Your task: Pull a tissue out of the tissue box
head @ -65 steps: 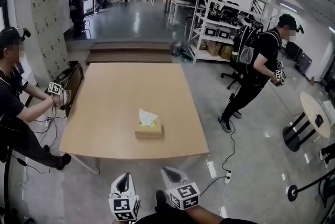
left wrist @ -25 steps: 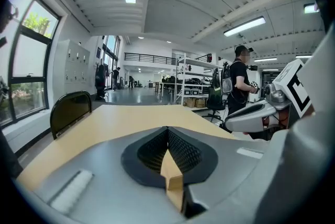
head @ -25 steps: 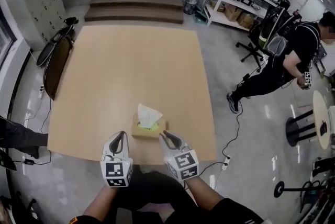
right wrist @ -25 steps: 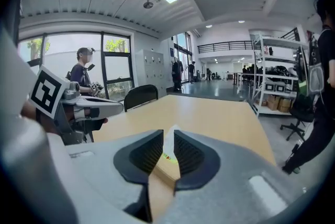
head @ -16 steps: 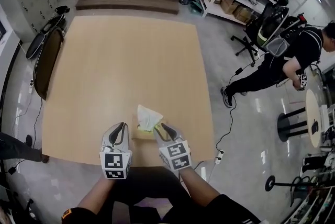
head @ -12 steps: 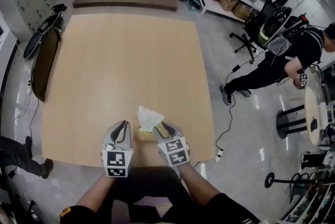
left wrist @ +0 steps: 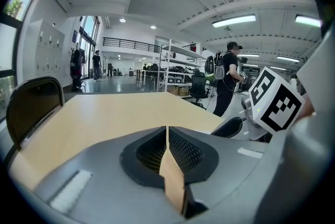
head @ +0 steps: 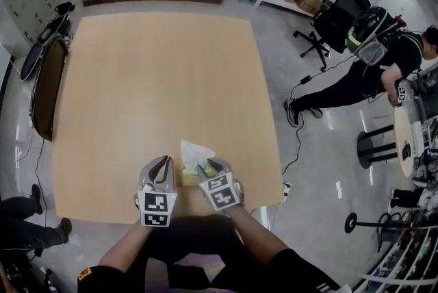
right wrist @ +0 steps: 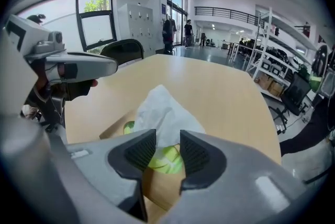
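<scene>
Right gripper [right wrist: 167, 140] lower, jaws opening around crumpled tissue [right wrist: 165, 108]

White tissue [right wrist: 162, 110]; tan-and-green tissue box [right wrist: 112, 131]; light wood table [head: 157, 66].

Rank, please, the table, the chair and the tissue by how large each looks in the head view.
1. Table, by far the largest.
2. Chair, beside the table's left edge.
3. Tissue, the smallest.
The gaps are plain, so nearness to the camera leaves no doubt.
</scene>
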`<state>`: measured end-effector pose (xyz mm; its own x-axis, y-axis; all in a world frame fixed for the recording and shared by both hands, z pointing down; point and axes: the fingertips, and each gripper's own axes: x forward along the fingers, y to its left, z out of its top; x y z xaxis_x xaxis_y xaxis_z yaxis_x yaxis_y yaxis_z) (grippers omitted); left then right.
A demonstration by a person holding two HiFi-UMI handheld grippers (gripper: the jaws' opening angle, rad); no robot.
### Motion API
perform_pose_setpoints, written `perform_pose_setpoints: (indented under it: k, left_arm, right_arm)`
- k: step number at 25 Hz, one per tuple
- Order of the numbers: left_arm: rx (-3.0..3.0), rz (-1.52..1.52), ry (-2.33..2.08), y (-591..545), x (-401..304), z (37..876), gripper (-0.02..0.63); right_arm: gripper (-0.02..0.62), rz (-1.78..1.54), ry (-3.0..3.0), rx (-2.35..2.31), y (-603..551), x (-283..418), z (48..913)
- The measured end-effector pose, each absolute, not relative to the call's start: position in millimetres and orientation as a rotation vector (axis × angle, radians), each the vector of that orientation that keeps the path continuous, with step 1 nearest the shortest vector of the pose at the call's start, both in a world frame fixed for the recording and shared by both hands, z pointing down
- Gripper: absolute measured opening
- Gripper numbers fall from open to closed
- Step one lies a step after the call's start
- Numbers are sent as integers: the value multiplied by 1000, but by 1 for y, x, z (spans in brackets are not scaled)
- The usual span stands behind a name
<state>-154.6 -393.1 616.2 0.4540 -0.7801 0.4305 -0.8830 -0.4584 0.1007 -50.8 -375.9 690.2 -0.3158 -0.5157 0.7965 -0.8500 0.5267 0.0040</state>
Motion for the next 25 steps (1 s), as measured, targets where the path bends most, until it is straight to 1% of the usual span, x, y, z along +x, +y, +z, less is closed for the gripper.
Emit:
perform_pose_setpoints:
  k: [3, 4, 5, 7, 8, 14, 21, 25]
  left_arm:
    - [2385, 463, -1413, -393, -152, 619, 32]
    - [2380, 461, -1412, -393, -152, 619, 32]
    - [2375, 458, -1412, -394, -152, 619, 31]
    - [2367, 455, -1414, -396, -156, 620, 29]
    - [2364, 453, -1417, -397, -157, 620, 28]
    - [2376, 439, -1448, -393, -155, 621, 23]
    - [2386, 399, -1505, -391, -157, 609, 18]
    - [2382, 354, -1525, -378, -147, 606, 18]
  right_arm:
    - [122, 518, -1967, 1104, -377, -48, 691]
    - [104, 510, -1962, 1104, -378, -47, 691]
    - [70, 503, -1958, 1103, -379, -47, 690]
    - [48, 494, -1955, 1101, -382, -50, 689]
    - [10, 493, -1955, 1100, -382, -51, 689]
    - [1, 531, -2013, 1165, -386, -47, 678]
    - [0, 530, -2129, 1325, -400, -32, 624]
    - [0, 495, -2191, 1368, -393, -21, 601]
